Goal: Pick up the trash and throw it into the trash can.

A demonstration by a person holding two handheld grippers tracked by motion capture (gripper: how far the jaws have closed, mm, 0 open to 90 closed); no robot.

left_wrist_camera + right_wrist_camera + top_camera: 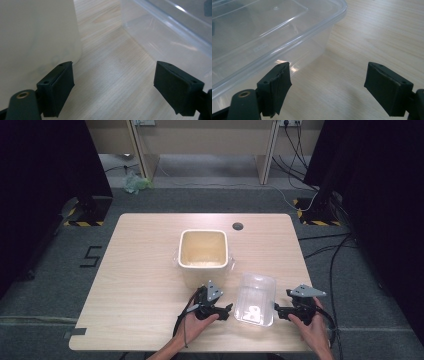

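Note:
A clear plastic container (256,299) lies near the front edge of the wooden table (140,270), between my two grippers. Behind it stands a cream tub (203,251) with its mouth open upward. My left gripper (229,309) points right at the container's left side, and its jaws are open over bare wood (115,75). In the left gripper view the tub's pale wall (37,32) is at the left and the clear container (175,30) at the upper right. My right gripper (276,310) points left at the container's right side, open (327,75), with the container's rim (262,37) by its left jaw.
A small dark cable hole (237,226) sits at the table's back edge. Cables (325,245) trail across the grey floor to the right. Black stands with striped bases (85,215) flank the table at both far corners.

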